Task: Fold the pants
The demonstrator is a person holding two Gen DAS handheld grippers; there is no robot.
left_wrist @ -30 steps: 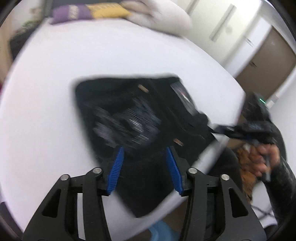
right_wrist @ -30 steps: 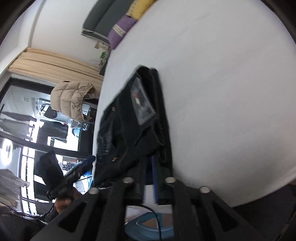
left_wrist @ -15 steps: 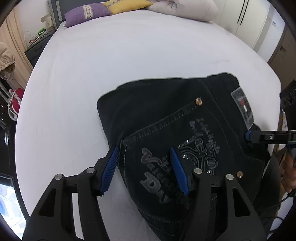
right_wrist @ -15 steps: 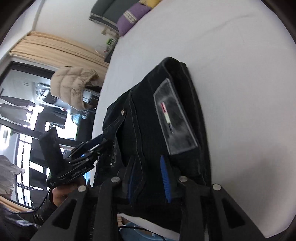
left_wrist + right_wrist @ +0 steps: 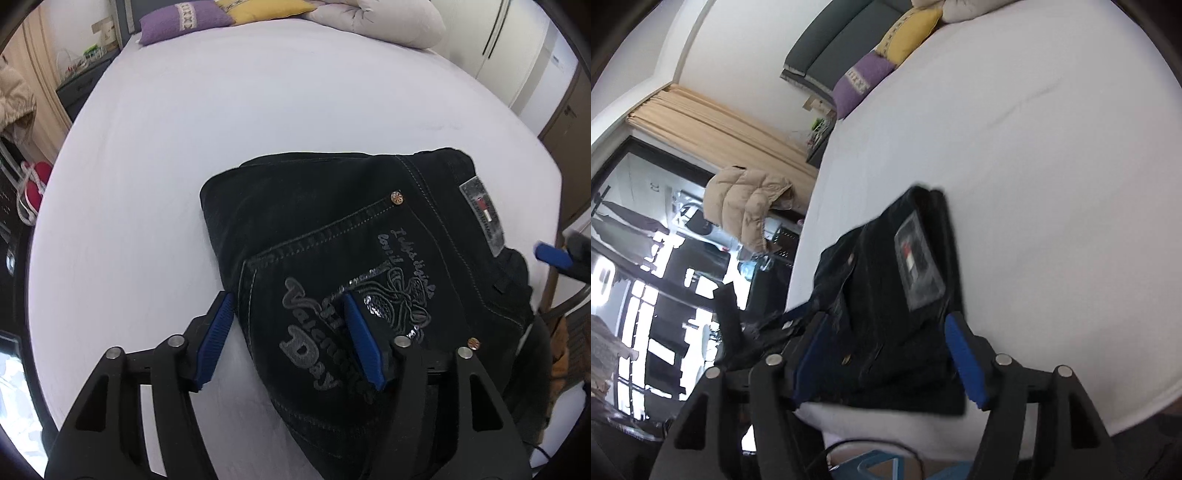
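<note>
A: Start at the left; what does the left gripper point(image 5: 288, 339) show?

B: Its jaws are opening; one blue pad lies off the left side of the folded pants point(image 5: 354, 266), over the white bed point(image 5: 221, 122); the other pad lies over the back pocket with the grey lettering; the pocket's left edge sits between them, and neither pad looks to be pressing on it.

A: And where do the pants lie?

B: Folded into a flat black bundle at the near edge of the bed, toward its near right corner; the back pocket faces up; the waistband with its clear label point(image 5: 484, 218) is on the right side of the bundle.

A: What is at the far end of the bed?

B: A purple pillow point(image 5: 184, 20) at the far left corner, a yellow pillow point(image 5: 258, 7) beside it, then a pale quilt point(image 5: 380, 18) bunched toward the far right.

A: And the right gripper point(image 5: 886, 347)?

B: Its jaws are opening too; they stand wide, one to each side of the waistband end of the pants; the cloth lies between them, not pinched; its blue fingertip point(image 5: 552, 254) shows at the right rim of the left view, apart from the pants.
</note>
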